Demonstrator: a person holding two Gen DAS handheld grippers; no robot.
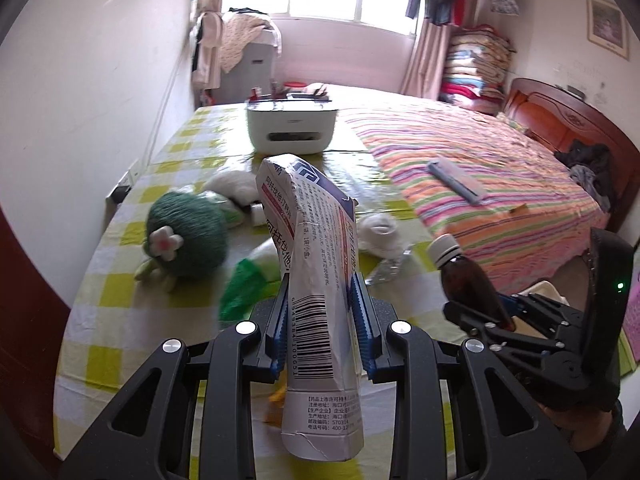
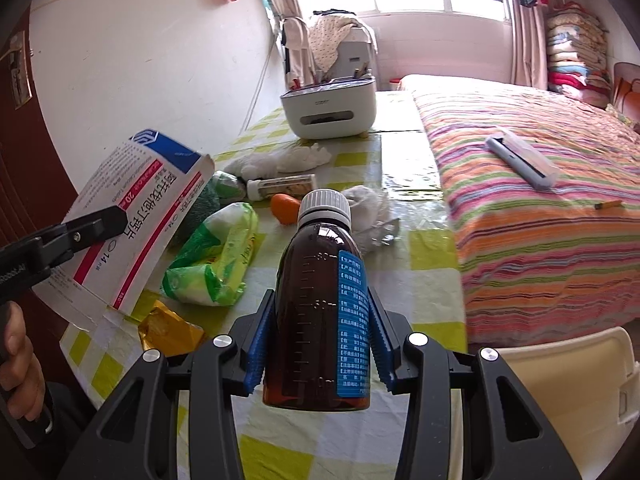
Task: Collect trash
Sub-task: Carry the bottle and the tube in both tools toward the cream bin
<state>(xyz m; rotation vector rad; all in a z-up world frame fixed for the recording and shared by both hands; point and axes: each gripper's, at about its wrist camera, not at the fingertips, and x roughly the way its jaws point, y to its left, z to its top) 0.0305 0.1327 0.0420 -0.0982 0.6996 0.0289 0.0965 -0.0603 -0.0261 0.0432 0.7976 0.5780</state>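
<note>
Left claw is pinching the crumpled medicine box by its middle, narrow-jawed, box hanging clear above the surface; right claw beside it is clamping the brown bottle around its belly. Risk: the flattened card is sliding through the pads, or the smooth bottle is tipping out, cap-heavy.

A crumpled white, blue and pink medicine box stands on end, pinched and lifted above the table. A brown medicine bottle, white-capped with a blue label, is likewise held upright
</note>
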